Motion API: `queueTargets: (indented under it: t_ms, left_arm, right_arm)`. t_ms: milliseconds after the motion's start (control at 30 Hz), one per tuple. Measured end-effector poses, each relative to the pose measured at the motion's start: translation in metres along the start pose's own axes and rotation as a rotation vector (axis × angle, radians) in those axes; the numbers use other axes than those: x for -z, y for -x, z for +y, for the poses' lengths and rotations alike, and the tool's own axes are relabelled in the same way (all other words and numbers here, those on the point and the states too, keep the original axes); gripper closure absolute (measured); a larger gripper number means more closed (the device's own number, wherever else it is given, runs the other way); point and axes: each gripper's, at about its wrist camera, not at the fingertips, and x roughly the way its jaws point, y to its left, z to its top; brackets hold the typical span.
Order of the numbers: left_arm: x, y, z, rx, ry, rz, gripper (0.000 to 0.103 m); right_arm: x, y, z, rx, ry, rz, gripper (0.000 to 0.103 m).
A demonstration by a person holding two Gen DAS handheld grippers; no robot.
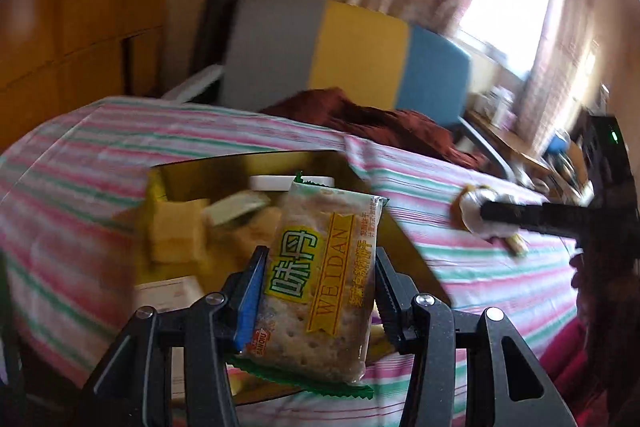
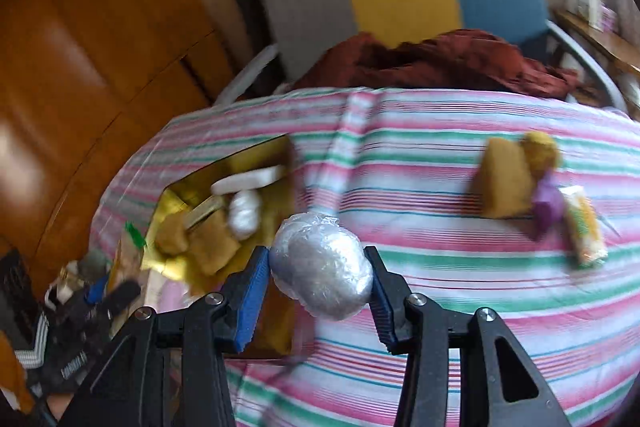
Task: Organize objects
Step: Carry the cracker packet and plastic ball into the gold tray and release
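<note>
Left wrist view: striped bed (image 1: 100, 163) fills most of the shot, with a gold box (image 1: 404, 247) sitting on it, full of yellow cakes (image 1: 176, 231) and a white pack (image 1: 292, 183). Left tool (image 1: 318, 283) is clamped on a Weidan cracker packet (image 1: 320, 287), held up just above the near part of the box. The right tool pokes in from the right, over the bed.

Right wrist view, same bed (image 2: 440, 267), box (image 2: 248, 155) off to the far left. Right tool (image 2: 318, 273) is squeezing a white plastic-wrapped bun (image 2: 320, 267). Far right on the bed there's a loose cake (image 2: 504, 183), a purple wrapped snack (image 2: 546, 205) and a small packet (image 2: 584, 227), all touching or nearly so.
</note>
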Motion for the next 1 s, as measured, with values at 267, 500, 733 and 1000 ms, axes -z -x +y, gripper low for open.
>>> queueTargets:
  t_ms: [267,500,733,1000]
  left_arm:
    - [0.024,0.004,0.032,-0.017,0.070,0.061,0.053]
    - [0.027,-0.006,0.003,0.046,0.006,0.093,0.053]
    - [0.030,-0.016,-0.006,0.059,0.002,0.128,0.053]
    - [0.030,-0.028,-0.011,0.071,-0.010,0.152,0.053]
  right_arm:
    - [0.000,-0.039,0.042,-0.053,0.091,0.074,0.056]
    - [-0.014,-0.063,0.060,-0.045,0.138,0.106,0.056]
    - [-0.042,-0.086,0.072,-0.031,0.159,0.106,0.056]
    - [-0.071,-0.121,0.073,0.030,0.139,0.110,0.043]
